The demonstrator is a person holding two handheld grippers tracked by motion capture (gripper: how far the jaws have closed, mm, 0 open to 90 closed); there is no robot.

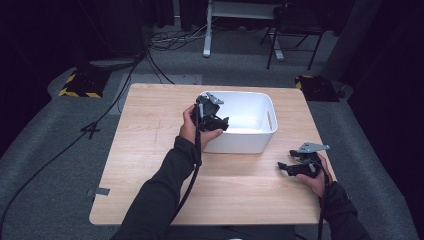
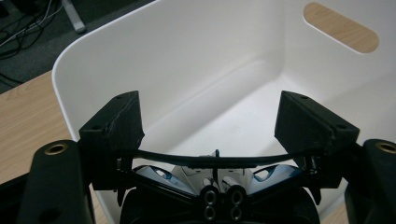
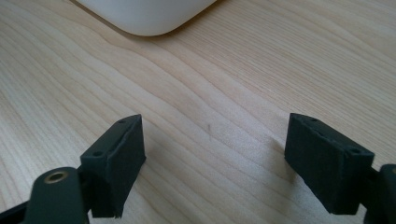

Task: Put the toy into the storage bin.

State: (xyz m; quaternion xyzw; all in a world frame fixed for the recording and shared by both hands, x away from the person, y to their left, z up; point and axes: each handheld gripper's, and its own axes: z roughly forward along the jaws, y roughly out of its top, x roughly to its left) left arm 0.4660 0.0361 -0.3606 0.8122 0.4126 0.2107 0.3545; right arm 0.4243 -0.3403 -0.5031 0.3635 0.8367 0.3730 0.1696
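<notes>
White plastic bin (image 1: 250, 131): rectangular, rounded corners, upright, open top, oval handle slot (image 2: 340, 28) in one end wall. Interior bare. Sits toward far centre of light wooden worktop (image 1: 150, 150).

No word, label, brand or number can be read: the white bin (image 1: 250, 93) right in front of the left claw (image 1: 225, 122) has plain walls, and the wooden table (image 1: 150, 155) beneath the right claw (image 1: 281, 166) carries only its grain. The one sign-like marking is a band of yellow-and-black warning stripes (image 1: 75, 93) on a dark floor base, well beyond the left claw and off to its left, and it bears no lettering
</notes>
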